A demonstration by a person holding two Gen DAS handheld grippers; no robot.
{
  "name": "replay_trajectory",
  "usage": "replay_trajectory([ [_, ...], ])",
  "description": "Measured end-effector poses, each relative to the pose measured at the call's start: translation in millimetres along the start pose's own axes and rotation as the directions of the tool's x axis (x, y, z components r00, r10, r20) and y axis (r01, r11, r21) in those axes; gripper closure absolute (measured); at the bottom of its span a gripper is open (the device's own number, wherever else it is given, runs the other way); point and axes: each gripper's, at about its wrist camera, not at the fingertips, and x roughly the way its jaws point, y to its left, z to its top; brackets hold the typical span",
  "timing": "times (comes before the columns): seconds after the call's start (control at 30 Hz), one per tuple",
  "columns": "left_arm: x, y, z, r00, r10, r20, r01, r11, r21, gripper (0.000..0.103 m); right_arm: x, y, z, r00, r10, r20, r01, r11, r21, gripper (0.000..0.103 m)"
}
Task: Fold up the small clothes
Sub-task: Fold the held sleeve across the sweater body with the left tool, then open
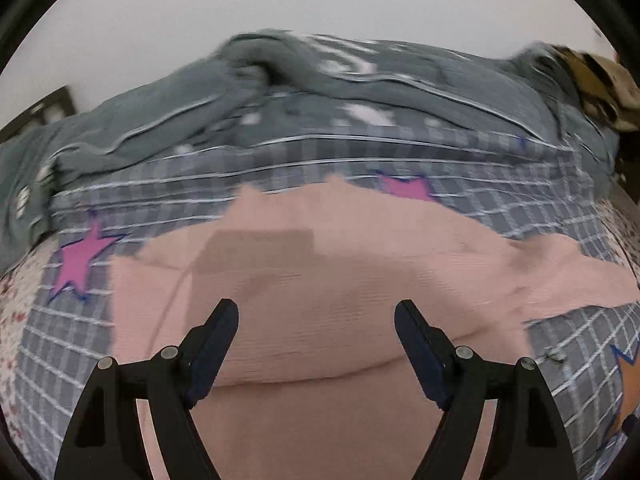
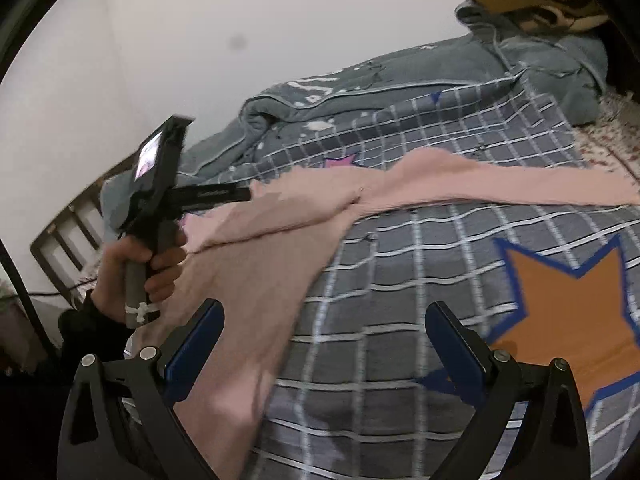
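In right view only: orange star, hand.

A: Left wrist view?
B: Rides the left gripper, angled down, close over the pink garment on the checked bedspread, facing the wall.
A: Right wrist view?
B: Further back, angled down across the bed. Both share garment, bedspread and grey quilt.

The pink garment runs off the right-wrist view's right edge.
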Motion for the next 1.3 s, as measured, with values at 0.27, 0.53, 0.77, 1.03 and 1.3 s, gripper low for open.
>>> replay_trajectory([
  [0.27, 3, 130, -23, 0.997, 0.068, -0.032, -0.071, 0.988, -0.14, 0.023, 33, 24, -2, 0.998, -0.023, -0.056, 0.022, 1.0, -0.019, 0.003],
  [0.53, 31, 177, -29, 0.999, 0.009, -0.053, -0.019, 0.982, -0.187, 0.026, 60, 40, 3, 0.993, -0.082, -0.087, 0.078, 0.996, -0.044, 0.003],
  [0.77, 73, 179, -26, 0.988, -0.129, -0.086, 0.11, 0.974, -0.199, 0.09, 85, 48, 14, 0.986, -0.123, -0.111, 0.116, 0.991, -0.07, 0.003],
  [1.03, 74, 189, -34, 0.996, -0.065, -0.062, 0.05, 0.976, -0.214, 0.081, 101, 46, 11, 0.974, -0.187, -0.13, 0.176, 0.98, -0.09, 0.004],
  [1.3, 24, 193, -52, 0.996, -0.039, -0.076, 0.021, 0.974, -0.226, 0.066, 73, 52, -6, 0.971, -0.2, -0.127, 0.188, 0.977, -0.105, 0.02],
])
